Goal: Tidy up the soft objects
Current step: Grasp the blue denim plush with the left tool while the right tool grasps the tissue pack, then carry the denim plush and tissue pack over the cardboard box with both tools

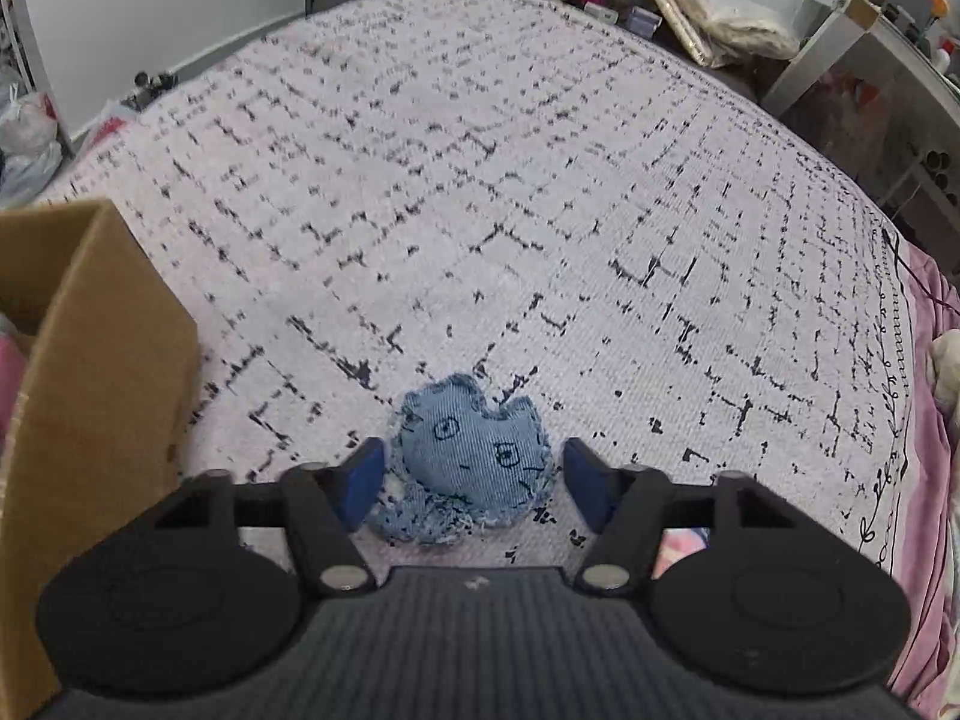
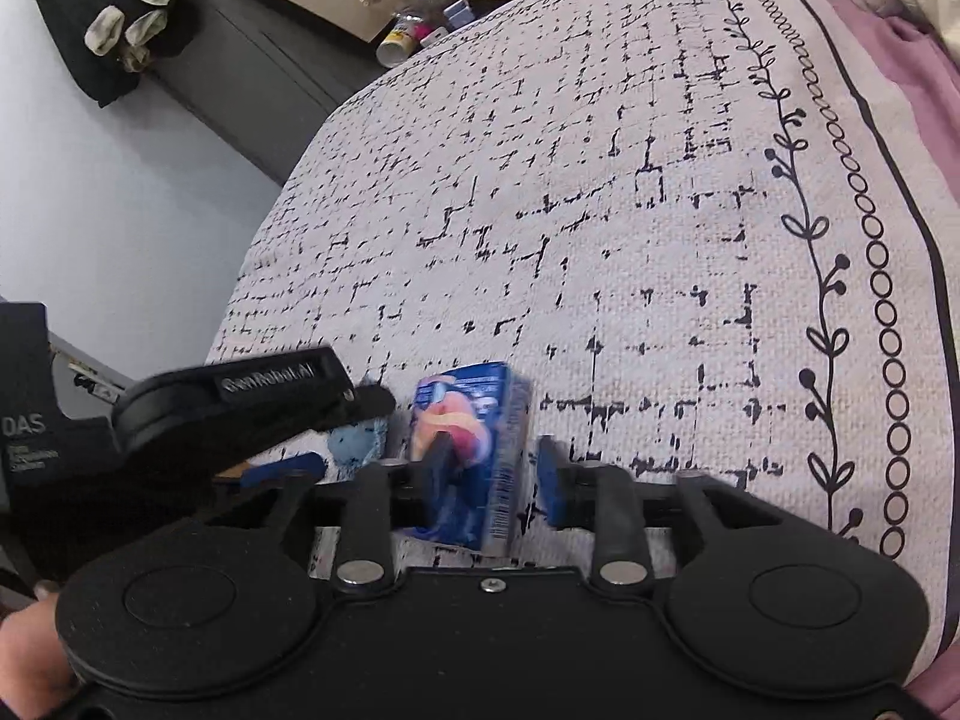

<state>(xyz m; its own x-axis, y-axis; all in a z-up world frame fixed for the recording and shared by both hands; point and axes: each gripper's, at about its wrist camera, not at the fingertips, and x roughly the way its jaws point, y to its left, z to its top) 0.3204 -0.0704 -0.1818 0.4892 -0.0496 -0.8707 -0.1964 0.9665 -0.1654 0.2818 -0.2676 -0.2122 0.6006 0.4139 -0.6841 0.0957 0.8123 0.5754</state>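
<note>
A blue denim stuffed toy (image 1: 471, 462) with drawn eyes lies on the white patterned bedspread (image 1: 510, 192). My left gripper (image 1: 474, 480) is open, with its blue pads on either side of the toy, not pressing it. In the right wrist view, a blue soft packet (image 2: 474, 456) stands on the bedspread (image 2: 630, 228) between the fingers of my right gripper (image 2: 489, 474), which is open around it. The left gripper's body (image 2: 240, 408) shows at the left there, with a bit of the denim toy (image 2: 360, 441) beneath it.
A brown cardboard box (image 1: 90, 396) stands at the left of the denim toy. Pink bedding (image 1: 936, 420) lies along the bed's right side. Clutter, bags and shelves (image 1: 720, 6) stand beyond the far edge of the bed.
</note>
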